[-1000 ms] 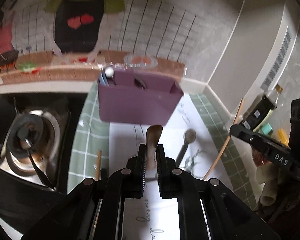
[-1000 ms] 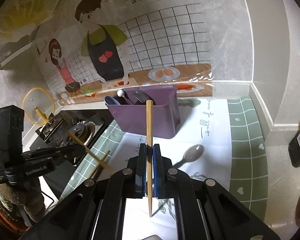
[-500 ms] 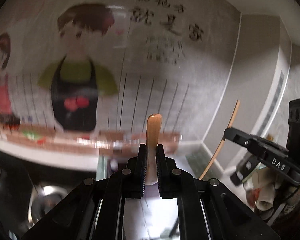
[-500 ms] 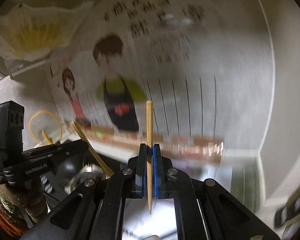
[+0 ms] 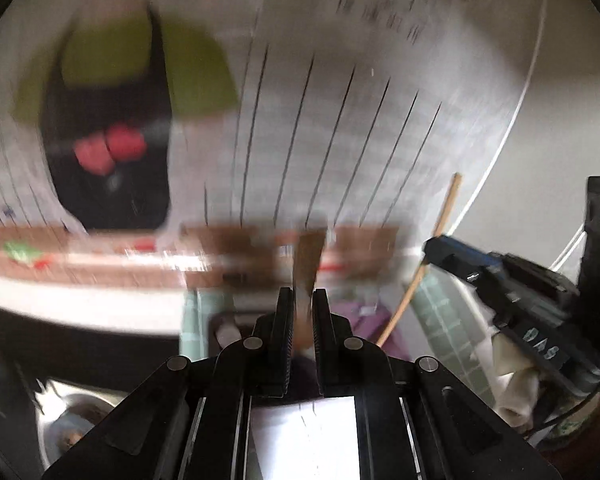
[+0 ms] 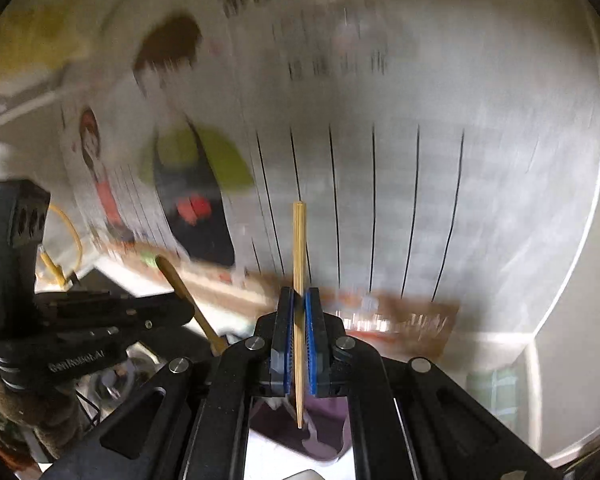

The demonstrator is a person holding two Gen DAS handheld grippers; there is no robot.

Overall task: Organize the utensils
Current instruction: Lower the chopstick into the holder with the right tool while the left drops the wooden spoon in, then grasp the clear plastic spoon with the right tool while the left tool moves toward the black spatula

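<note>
A wooden chopstick point(image 6: 299, 280) stands upright, clamped in the right gripper point(image 6: 299, 320), above the purple utensil caddy point(image 6: 300, 428). The left gripper point(image 5: 299, 320) pinches a wooden spoon point(image 5: 309, 264) over it. Each should likely hang directly above a compartment before release.

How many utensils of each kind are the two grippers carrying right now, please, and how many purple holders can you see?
Wooden spoon, in the left gripper: 1
Chopstick, in the right gripper: 1
Purple holder: 1
Total: 3
</note>
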